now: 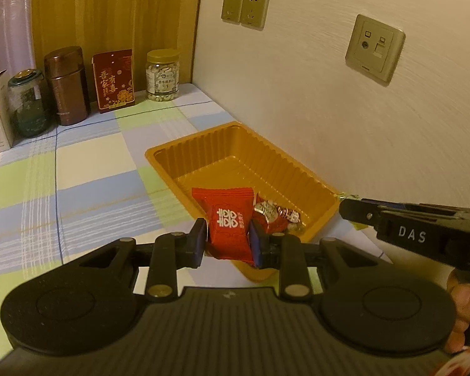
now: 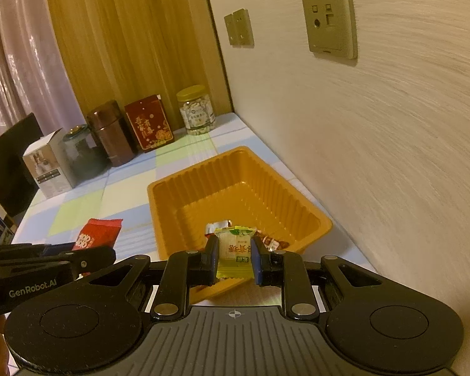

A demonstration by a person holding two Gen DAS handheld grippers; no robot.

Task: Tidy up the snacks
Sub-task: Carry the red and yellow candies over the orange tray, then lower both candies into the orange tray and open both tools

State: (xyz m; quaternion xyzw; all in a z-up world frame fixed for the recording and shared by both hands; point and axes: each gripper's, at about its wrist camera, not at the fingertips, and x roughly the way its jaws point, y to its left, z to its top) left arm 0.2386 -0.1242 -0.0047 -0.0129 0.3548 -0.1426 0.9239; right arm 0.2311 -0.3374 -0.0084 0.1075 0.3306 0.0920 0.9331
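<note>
Jaws first: my left gripper is clamped narrow on a red packet, pads pressed against both its sides, packet upright with white characters facing me. I've got it over the near end of the orange tray. My right gripper is pinched just as tight on a yellow candy, label upside down to my camera, also at the tray's near rim. In the tray I see a few foil-wrapped sweets lying at the near end; the far end is bare plastic. Tray sits on the checked cloth, close beside the wall. Along the back stand a nut jar, red box and brown canister.
</note>
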